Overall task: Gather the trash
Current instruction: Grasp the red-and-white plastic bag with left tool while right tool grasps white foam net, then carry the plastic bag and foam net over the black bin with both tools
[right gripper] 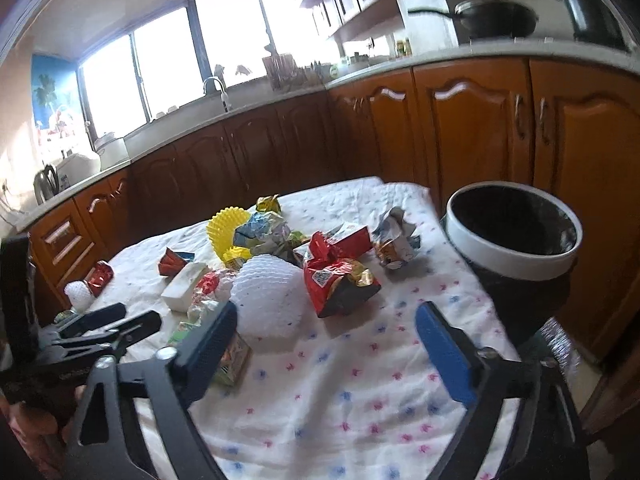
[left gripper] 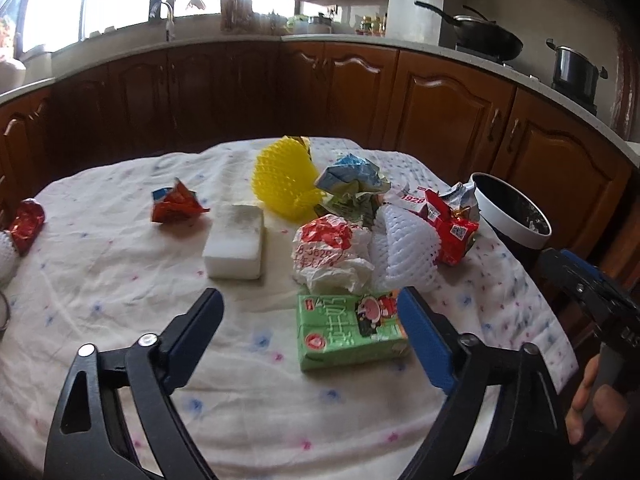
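Both claws stand wide apart and hold nothing. Left claw (left gripper: 310, 320) hovers over the near part of the desk (left gripper: 100, 272), its right finger (left gripper: 424, 340) just beside the near edge of a green drink carton (left gripper: 344, 332) that lies flat on the cloth; whether they touch cannot be told. Right claw (right gripper: 326, 344) hangs over bare flowered cloth near the desk's right edge, with nothing between its fingers.

A black bin with a white rim (right gripper: 516, 240) stands just off the right edge of the desk; its inside is dark, and what lies in it cannot be made out.

Trash is scattered across the middle of the desk: a white foam net (left gripper: 400, 248), a crumpled red-and-white wrapper (left gripper: 328, 248) beside it, a red snack bag (right gripper: 336, 276), a yellow foam net (left gripper: 284, 176), a crushed blue-and-white packet (left gripper: 352, 174) and a white block (left gripper: 236, 244). Farther left lies a small red wrapper (left gripper: 176, 202), and at the left edge another red wrapper (left gripper: 26, 224).
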Demonstrator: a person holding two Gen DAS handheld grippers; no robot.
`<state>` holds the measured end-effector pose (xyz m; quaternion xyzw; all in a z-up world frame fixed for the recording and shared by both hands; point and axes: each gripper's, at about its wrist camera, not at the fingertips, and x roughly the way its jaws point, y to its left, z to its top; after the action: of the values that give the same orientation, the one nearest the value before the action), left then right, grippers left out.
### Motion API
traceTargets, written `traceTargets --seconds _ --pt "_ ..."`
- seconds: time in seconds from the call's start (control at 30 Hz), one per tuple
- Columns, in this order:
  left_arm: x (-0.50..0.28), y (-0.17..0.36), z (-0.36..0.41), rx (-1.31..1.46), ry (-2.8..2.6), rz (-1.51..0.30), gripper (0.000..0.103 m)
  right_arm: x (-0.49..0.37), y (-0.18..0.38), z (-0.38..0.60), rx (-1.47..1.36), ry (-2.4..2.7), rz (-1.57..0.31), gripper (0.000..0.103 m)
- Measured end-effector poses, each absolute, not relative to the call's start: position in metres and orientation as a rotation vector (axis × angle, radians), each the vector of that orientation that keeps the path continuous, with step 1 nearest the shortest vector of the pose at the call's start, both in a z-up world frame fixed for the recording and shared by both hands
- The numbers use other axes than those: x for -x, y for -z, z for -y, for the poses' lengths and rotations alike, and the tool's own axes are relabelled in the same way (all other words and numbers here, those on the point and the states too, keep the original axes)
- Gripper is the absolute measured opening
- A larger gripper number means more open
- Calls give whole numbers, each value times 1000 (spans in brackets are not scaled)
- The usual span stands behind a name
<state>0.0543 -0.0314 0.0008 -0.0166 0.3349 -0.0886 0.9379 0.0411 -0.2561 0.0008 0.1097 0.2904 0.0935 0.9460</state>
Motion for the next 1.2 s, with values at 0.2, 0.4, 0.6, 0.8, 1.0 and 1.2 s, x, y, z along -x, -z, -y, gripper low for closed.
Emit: traceTargets --seconds 0.2,0.4,0.6,0.8,1.0,1.2 --pt "-77 4 38 5 202 -734 77 -63 13 237 -267 -315 -675 59" --pt "-104 11 40 0 222 -787 76 -91 29 228 -294 -355 -751 47" --pt "-130 27 41 9 263 -870 76 -112 49 228 -368 -421 -821 25" --pt "-142 36 43 56 317 -914 43 -108 41 224 -357 -464 -791 0" --pt "-134 23 37 79 336 -871 31 -98 23 220 -309 -470 -737 0" --pt "-122 -1 28 104 342 -807 30 -99 14 225 -332 -491 -746 6"
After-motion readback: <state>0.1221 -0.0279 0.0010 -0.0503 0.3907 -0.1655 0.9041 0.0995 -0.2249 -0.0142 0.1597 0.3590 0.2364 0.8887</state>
